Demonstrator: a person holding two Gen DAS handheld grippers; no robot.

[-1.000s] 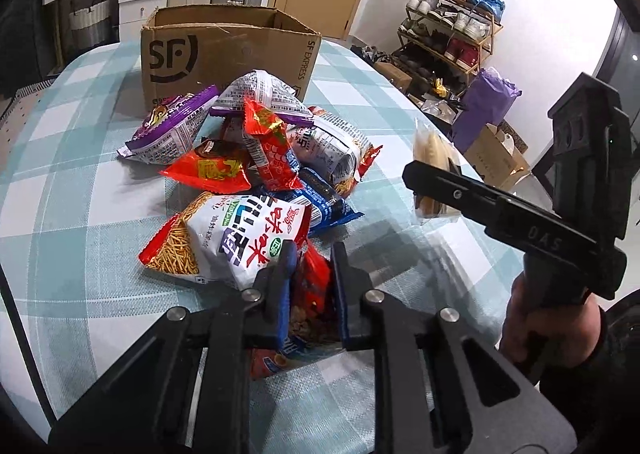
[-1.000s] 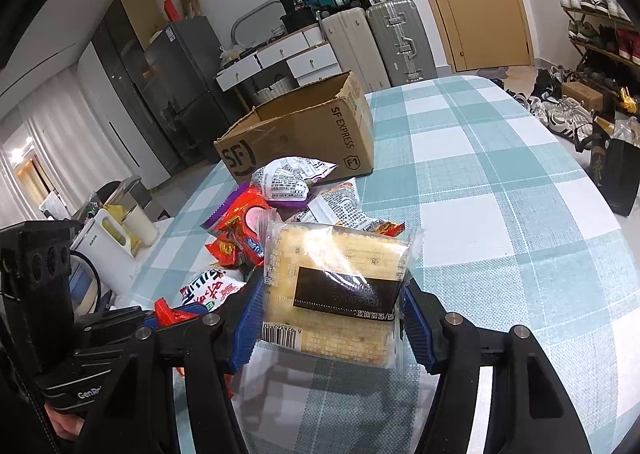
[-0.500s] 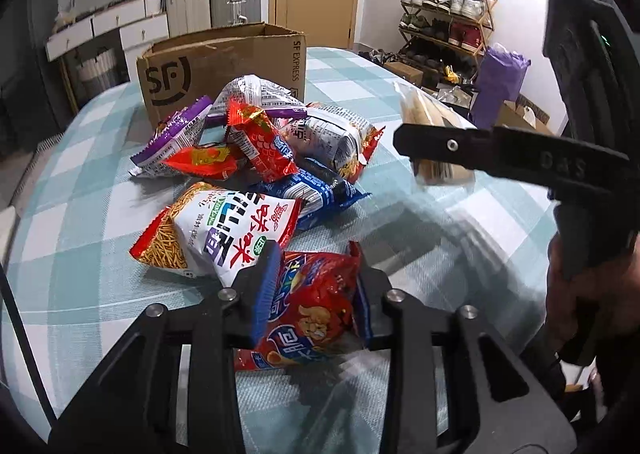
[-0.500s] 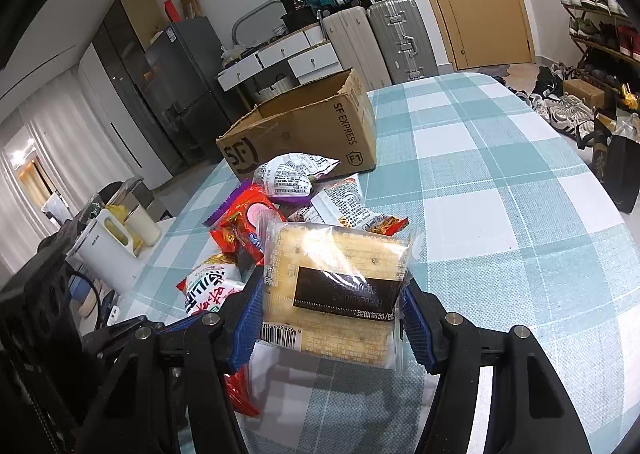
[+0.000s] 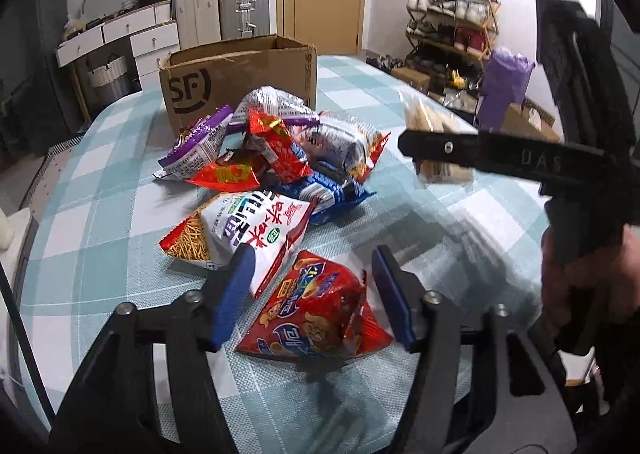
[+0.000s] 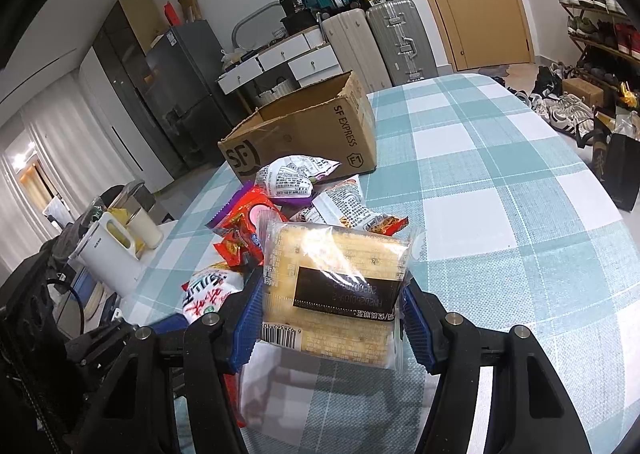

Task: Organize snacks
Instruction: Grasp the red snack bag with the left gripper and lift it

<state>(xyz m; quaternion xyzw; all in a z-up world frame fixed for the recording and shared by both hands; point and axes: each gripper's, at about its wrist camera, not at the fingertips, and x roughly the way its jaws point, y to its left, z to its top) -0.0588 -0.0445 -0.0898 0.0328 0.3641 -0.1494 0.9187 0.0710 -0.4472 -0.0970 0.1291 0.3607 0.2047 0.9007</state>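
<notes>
At lower centre, the left gripper (image 5: 314, 294) was opening around a red snack bag (image 5: 316, 312); the right gripper (image 6: 332, 318) pinched a cracker pack (image 6: 334, 286).

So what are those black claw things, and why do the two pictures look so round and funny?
They are grabbers that a person holds, one in each hand. Each has a small wide-eyed camera looking along its two fingers, and that bends the picture. One picture comes from the left grabber, the other from the right grabber.

A table with a checked cloth holds a pile of snack bags and an open cardboard box behind them.

The right grabber squeezes a clear pack of crackers and holds it above the table. The left grabber's jaws are opening around a red snack bag, which lies on the cloth with no pad pressing it. In the left picture you also see the person's hand holding the right grabber.
</notes>
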